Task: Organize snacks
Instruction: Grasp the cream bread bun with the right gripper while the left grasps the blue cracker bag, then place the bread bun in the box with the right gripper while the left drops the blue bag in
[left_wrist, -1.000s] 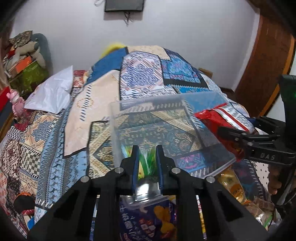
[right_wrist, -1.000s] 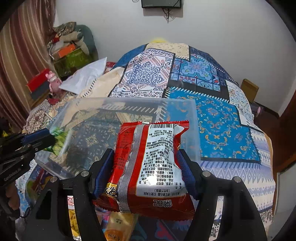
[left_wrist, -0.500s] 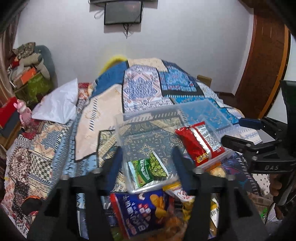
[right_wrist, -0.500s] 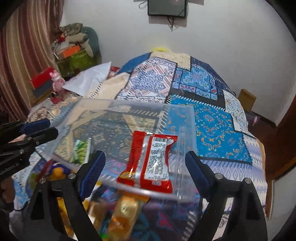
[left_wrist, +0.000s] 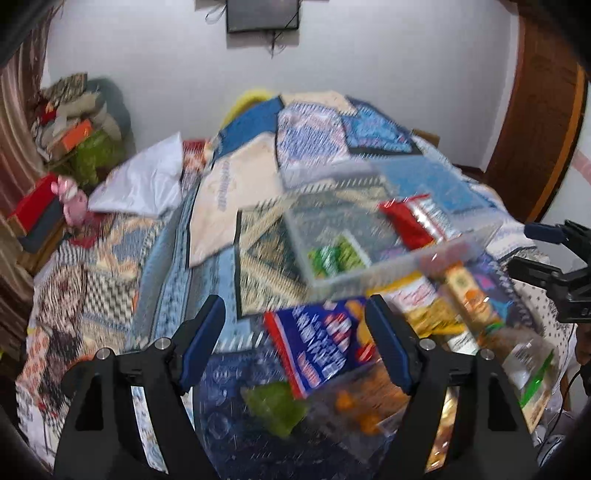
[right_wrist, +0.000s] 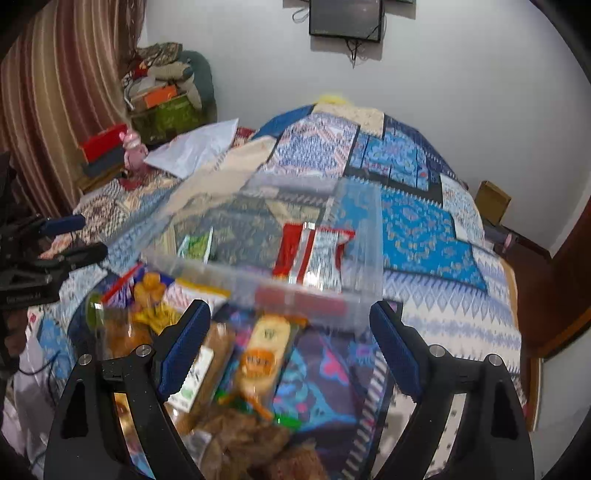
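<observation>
Though both views blur, left tool (left_wrist: 295, 343) and right tool (right_wrist: 291, 347) still spread, apparently withdrawn from clear bin (right_wrist: 369, 236)

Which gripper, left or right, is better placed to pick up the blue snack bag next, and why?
Left. The left gripper is open with the blue snack bag between its fingers. The right gripper, also open, frames a yellow packet instead.

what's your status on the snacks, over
Left gripper open, right gripper open. Red packet and green packet in clear bin. Loose snack pile remains.
</observation>
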